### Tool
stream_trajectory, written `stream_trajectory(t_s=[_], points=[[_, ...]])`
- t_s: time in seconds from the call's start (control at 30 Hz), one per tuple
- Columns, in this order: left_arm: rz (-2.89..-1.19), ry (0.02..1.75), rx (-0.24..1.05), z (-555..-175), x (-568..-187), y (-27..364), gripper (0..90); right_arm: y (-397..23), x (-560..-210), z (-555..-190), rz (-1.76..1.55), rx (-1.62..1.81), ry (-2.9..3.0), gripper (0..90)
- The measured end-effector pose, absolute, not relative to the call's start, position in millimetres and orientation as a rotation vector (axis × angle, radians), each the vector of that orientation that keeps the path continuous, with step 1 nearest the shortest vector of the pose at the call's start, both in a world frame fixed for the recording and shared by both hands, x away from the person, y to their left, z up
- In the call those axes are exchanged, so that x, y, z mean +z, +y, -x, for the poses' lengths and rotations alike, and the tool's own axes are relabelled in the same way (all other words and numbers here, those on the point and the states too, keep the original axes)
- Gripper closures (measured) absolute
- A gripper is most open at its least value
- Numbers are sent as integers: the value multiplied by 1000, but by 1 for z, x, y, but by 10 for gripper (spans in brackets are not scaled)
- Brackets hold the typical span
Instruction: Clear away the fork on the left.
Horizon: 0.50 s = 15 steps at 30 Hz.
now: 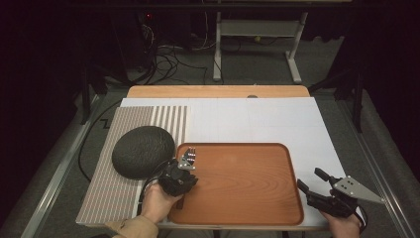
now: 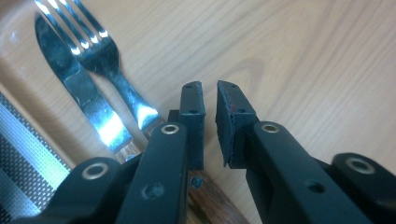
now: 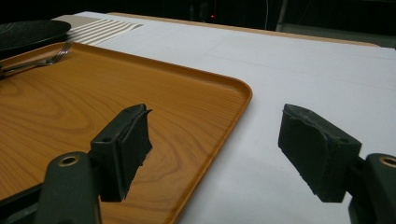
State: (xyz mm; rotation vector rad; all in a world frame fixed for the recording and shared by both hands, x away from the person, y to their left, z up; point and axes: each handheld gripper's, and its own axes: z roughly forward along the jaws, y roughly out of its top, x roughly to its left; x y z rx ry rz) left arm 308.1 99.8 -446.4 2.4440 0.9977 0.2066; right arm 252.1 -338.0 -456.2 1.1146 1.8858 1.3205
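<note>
fork (image 2: 100,51) and knife (image 2: 79,86) lie side by side at the tray's (image 1: 277,208) near-left corner, long axes parallel, tips pointing away toward the far rim. left gripper (image 2: 210,91) hovers just above their handles, jaws nearly closed on nothing. right gripper (image 3: 215,140) gapes wide beside the tray's right edge; the rest of the tray lies bare.

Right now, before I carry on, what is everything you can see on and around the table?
tray: one, brown wood-grain, front centre of table
fork: one, silver, left end of tray
knife: one, silver blade, beside fork
plate: one, dark, on placemat
placemat: one, striped, table left
table cover: one, white
left hand-held gripper: one, black, nearly shut, over tray beside the cutlery, nothing between its jaws
right hand-held gripper: one, black, open, right of tray
</note>
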Motion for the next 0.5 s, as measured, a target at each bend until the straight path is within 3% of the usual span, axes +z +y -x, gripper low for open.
stream_trajectory(t_s=[0.5], points=[[-2362, 968, 198, -306, -439, 111, 601, -338, -456, -252, -1114, 1320, 1885, 254]])
